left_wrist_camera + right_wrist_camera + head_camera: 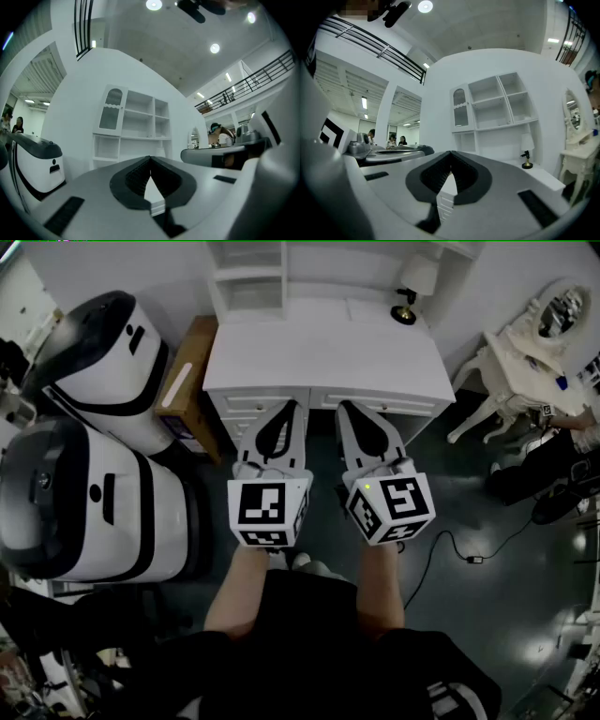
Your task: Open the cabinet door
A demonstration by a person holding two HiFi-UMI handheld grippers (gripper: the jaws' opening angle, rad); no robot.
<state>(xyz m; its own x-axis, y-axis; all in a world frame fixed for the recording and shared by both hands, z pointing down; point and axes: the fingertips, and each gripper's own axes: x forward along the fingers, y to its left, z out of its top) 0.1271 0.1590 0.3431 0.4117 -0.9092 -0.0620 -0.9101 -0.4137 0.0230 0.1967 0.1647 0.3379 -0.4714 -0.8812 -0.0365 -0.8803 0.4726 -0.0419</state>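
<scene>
A white cabinet desk with a shelf hutch stands straight ahead, its lower front panels facing me. The hutch's small arched, glass-fronted door is closed at the upper left of the shelves. My left gripper and right gripper are held side by side, level, pointing at the desk front and short of it. Both are shut with the jaw tips meeting and nothing between them. Neither touches the cabinet.
Two large white-and-black machines stand at the left, with a cardboard box beside the desk. A small lamp sits on the desk's back right. A white dressing table with mirror is at the right; a cable lies on the floor.
</scene>
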